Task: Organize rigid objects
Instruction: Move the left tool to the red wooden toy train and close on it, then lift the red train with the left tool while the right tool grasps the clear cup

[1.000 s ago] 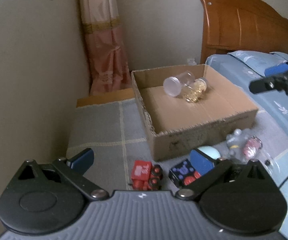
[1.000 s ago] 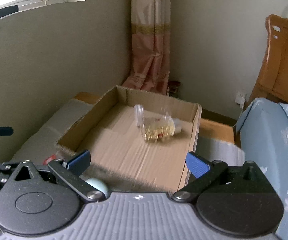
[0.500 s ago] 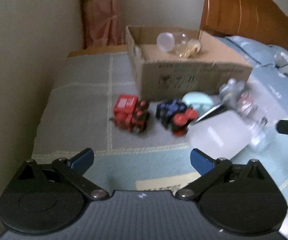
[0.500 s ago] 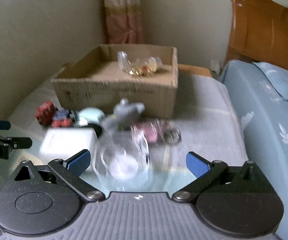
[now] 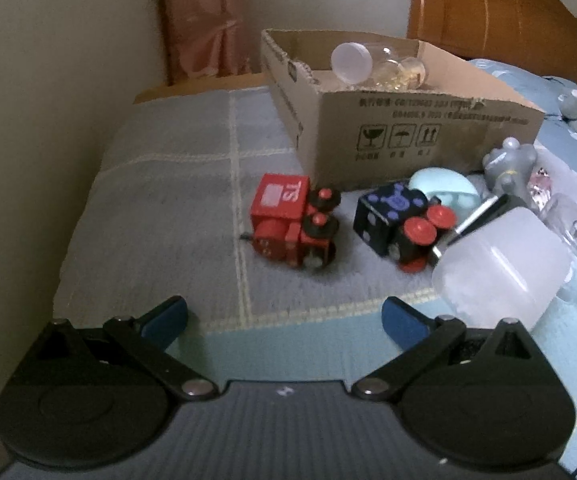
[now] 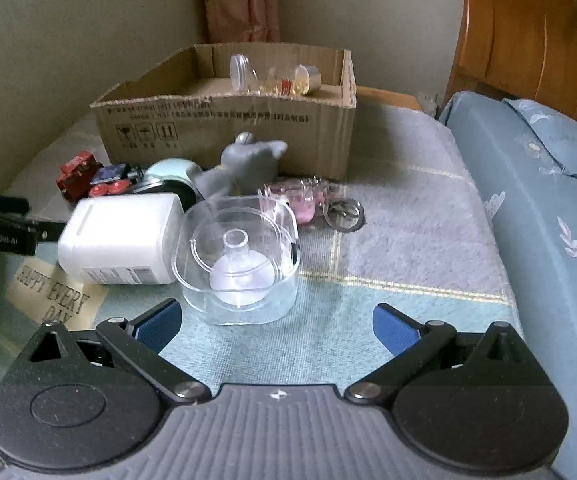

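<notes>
A cardboard box [image 5: 408,136] [image 6: 224,128] on the bed holds two clear jars [image 5: 372,64] [image 6: 272,76]. In front of it lie a red toy train [image 5: 292,220] [image 6: 78,172], a dark blue toy train [image 5: 400,220] [image 6: 112,178], a pale blue round case [image 5: 444,188] [image 6: 168,172], a grey figurine [image 6: 244,164], a white plastic bottle [image 5: 496,268] [image 6: 120,236], a clear square container [image 6: 244,260] and a pink keychain [image 6: 308,200]. My left gripper [image 5: 284,320] is open and empty, short of the red train. My right gripper [image 6: 276,320] is open and empty, just short of the clear container.
The bed has a grey checked blanket [image 5: 168,184] and a blue quilt [image 6: 548,208]. A wall runs along the left side. A wooden headboard [image 6: 528,40] stands at the back right. A card with lettering [image 6: 52,300] lies by the white bottle.
Both grippers have dropped from above the box and pulled back to the bed level in front of it. The toys and containers now fill the near view. Both stay open.
</notes>
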